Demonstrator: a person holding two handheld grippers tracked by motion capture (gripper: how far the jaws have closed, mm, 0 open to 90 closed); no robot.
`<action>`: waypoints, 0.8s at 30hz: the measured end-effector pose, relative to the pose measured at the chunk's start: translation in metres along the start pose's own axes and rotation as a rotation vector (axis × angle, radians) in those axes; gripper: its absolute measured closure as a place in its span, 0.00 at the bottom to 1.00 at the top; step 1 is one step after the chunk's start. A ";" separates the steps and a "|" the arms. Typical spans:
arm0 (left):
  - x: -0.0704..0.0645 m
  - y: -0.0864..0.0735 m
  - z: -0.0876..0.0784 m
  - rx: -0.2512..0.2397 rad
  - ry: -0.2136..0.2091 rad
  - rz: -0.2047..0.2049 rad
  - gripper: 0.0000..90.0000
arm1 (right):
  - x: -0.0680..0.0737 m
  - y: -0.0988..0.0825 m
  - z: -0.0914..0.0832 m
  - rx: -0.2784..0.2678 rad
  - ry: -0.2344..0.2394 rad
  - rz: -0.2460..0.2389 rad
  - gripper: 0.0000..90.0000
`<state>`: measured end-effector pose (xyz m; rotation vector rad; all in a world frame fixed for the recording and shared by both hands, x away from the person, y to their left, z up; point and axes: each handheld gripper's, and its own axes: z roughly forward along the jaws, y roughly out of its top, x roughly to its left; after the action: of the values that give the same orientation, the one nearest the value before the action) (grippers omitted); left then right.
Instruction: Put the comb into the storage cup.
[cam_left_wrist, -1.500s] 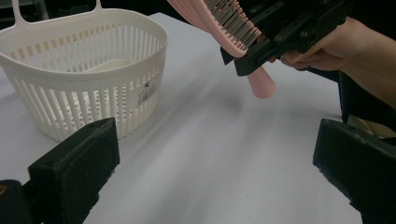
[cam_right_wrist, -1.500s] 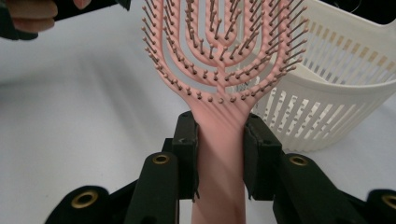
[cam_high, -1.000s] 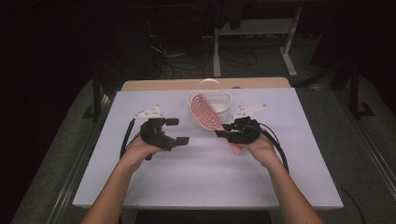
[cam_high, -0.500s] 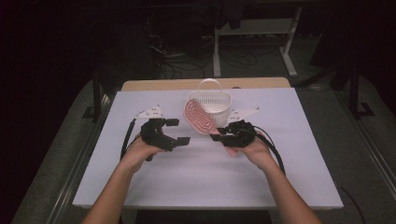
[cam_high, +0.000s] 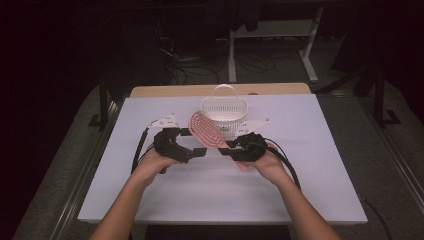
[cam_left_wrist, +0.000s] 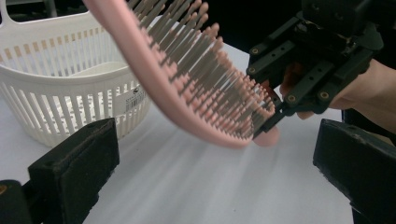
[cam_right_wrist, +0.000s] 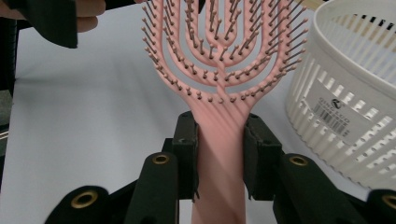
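A pink vented hairbrush (cam_high: 204, 129) hangs tilted above the white table (cam_high: 320, 165), just in front of a white slotted basket (cam_high: 224, 111). My right gripper (cam_high: 228, 148) is shut on the brush's handle; in the right gripper view the two pads (cam_right_wrist: 187, 140) clamp the handle below the bristled head (cam_right_wrist: 219, 56). My left gripper (cam_high: 192, 142) stands open just left of the brush. In the left gripper view its jaws stand wide apart, and the brush head (cam_left_wrist: 201, 88) slants across above them without touching. The right gripper (cam_left_wrist: 317, 56) shows beyond.
The basket (cam_right_wrist: 345, 98) stands close to the right of the brush head and carries a barcode label. Cables (cam_high: 140, 147) loop from both grippers across the table. A wooden board edge (cam_high: 165, 91) lies behind the table; dark floor surrounds it.
My right gripper has carried the brush leftward, away from the basket front and closer to the left gripper. The left hand has stayed put.
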<state>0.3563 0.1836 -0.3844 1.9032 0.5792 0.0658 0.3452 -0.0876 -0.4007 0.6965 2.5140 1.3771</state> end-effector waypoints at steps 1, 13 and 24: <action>-0.001 0.000 0.001 0.001 0.010 0.004 0.00 | 0.001 0.000 0.001 0.000 0.002 -0.005 0.76; -0.003 0.001 0.003 -0.002 0.039 -0.005 0.01 | 0.011 0.002 0.009 0.007 0.015 -0.022 0.76; -0.003 0.001 0.001 -0.012 0.060 -0.013 0.08 | 0.015 0.002 0.013 0.004 0.009 -0.030 0.76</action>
<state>0.3544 0.1812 -0.3829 1.8913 0.6305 0.1185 0.3381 -0.0697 -0.4053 0.6527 2.5245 1.3681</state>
